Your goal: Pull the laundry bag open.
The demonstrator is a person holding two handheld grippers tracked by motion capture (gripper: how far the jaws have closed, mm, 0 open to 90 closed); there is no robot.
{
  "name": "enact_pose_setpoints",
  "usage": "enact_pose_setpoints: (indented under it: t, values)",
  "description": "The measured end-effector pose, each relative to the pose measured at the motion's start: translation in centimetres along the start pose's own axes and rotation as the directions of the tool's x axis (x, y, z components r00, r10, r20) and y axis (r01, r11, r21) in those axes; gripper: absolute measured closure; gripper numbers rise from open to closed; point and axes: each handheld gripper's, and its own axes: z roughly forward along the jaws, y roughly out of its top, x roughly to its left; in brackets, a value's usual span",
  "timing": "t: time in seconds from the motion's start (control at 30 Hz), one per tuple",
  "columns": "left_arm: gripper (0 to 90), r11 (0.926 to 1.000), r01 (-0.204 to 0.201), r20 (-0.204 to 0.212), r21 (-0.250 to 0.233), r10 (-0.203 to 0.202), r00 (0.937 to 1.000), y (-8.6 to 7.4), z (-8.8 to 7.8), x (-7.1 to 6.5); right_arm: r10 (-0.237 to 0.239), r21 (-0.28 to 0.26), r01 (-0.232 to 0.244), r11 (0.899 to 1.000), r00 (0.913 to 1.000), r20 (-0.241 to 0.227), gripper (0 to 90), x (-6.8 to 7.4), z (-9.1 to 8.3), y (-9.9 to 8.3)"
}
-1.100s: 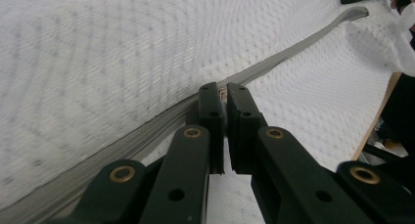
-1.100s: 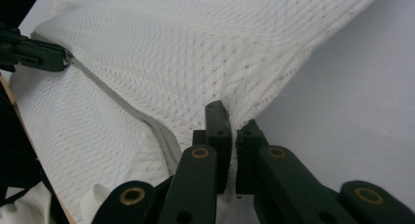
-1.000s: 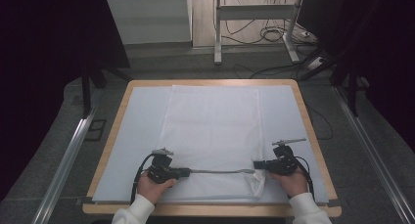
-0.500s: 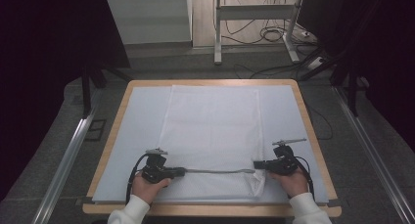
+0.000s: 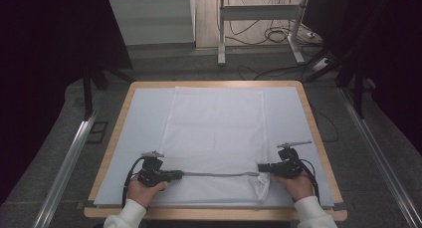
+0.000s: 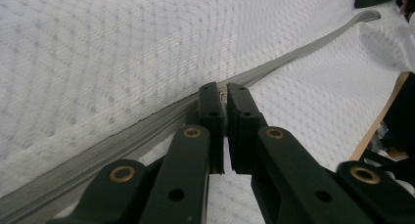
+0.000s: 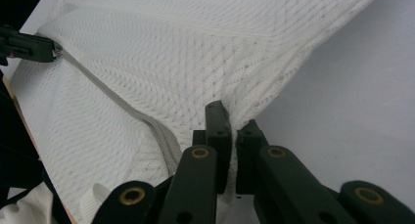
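While the grey zipper [image 5: 216, 174] runs straight across the near end of the white mesh bag [image 5: 214, 128], the left gripper [image 5: 175, 175] pinches its pull, jaws nearly closed, and the right gripper [image 5: 263, 168] clamps the bag's corner fabric. Blue mat [image 5: 144, 118] lies open on both sides.

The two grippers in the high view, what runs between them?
The grey zipper of the white mesh bag runs from the left gripper to the right gripper.
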Motion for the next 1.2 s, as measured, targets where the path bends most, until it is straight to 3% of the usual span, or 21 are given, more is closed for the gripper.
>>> enact_pose_setpoints:
  t: [1.2]
  values:
    - [86.8, 0.9996, 0.013, -0.037, -0.026, -0.014, 0.9992, -0.3, -1.7, 1.4, -0.002, -0.002, 0.002, 1.000, 1.0000, -0.001, 87.3, 0.0, 0.0, 0.0]
